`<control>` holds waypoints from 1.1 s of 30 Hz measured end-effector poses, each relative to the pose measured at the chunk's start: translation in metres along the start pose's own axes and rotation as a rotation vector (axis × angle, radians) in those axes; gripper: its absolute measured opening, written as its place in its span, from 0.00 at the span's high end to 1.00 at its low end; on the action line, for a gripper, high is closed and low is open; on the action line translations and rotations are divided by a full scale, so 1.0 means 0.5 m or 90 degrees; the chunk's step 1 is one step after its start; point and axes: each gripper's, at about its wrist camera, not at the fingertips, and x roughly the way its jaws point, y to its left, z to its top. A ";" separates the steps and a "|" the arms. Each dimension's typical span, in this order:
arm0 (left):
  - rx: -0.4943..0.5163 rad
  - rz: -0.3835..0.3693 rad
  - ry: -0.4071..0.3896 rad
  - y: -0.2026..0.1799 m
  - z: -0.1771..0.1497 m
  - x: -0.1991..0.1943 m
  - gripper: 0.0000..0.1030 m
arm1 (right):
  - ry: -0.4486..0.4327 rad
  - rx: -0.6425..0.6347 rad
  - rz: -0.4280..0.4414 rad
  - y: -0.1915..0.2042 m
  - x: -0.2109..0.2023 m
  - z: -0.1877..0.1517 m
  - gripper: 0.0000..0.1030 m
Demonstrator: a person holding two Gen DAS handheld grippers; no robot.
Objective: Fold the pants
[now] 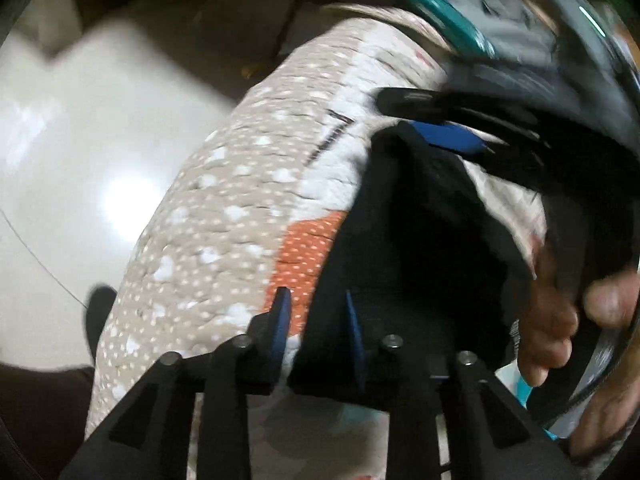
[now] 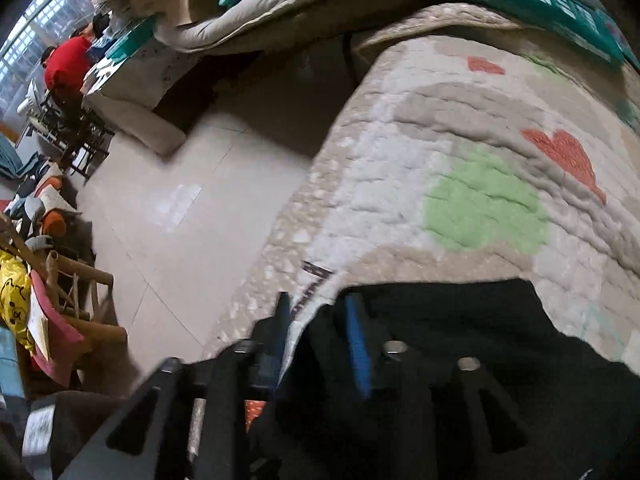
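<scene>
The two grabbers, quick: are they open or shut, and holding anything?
Left gripper: open, blue-padded fingers apart at the edge of the black fabric pants.
Right gripper: open, over the same pants.

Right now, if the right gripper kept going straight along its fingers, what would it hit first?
Probably the black pants, whose edge lies just beyond the right gripper, with the quilted mat underneath; depth is unclear.

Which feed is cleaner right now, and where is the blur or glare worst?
Right wrist view is cleaner: the green patch on the quilt reads fairly sharp. Left wrist view is worse: heavy motion smear over the other tongs and the hand, plus a white glare spot on the floor. Both bend at the edges.
</scene>
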 end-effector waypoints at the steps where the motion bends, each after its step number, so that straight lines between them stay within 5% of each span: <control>1: -0.013 -0.011 -0.003 0.012 0.005 -0.009 0.74 | -0.017 -0.003 0.003 0.000 -0.016 0.001 0.55; 8: -0.023 0.024 -0.091 0.004 0.021 -0.048 0.65 | -0.125 0.059 -0.030 -0.098 -0.213 -0.156 0.58; 13: 0.012 0.057 -0.105 -0.024 0.010 -0.022 0.65 | -0.122 0.086 0.041 -0.104 -0.198 -0.282 0.61; 17: 0.024 0.069 -0.101 -0.034 0.002 -0.012 0.64 | -0.054 0.124 -0.076 -0.161 -0.135 -0.351 0.61; 19: 0.027 0.055 -0.099 -0.039 0.000 -0.010 0.62 | -0.084 0.154 -0.048 -0.181 -0.159 -0.367 0.61; 20: 0.031 0.053 -0.099 -0.043 -0.001 -0.009 0.61 | -0.103 0.170 -0.038 -0.189 -0.179 -0.369 0.60; 24: 0.056 0.038 -0.095 -0.064 -0.008 -0.005 0.61 | -0.146 0.209 -0.029 -0.211 -0.204 -0.351 0.27; 28: 0.066 0.037 -0.088 -0.072 -0.013 0.001 0.61 | -0.124 0.258 0.026 -0.214 -0.150 -0.322 0.27; 29: 0.063 0.037 -0.086 -0.071 -0.013 0.004 0.61 | -0.110 0.249 0.023 -0.206 -0.135 -0.314 0.39; 30: 0.060 0.041 -0.084 -0.069 -0.012 0.007 0.61 | -0.091 0.236 0.004 -0.196 -0.121 -0.304 0.70; 33: 0.052 0.049 -0.081 -0.065 -0.010 0.015 0.61 | -0.083 0.191 -0.033 -0.172 -0.123 -0.280 0.83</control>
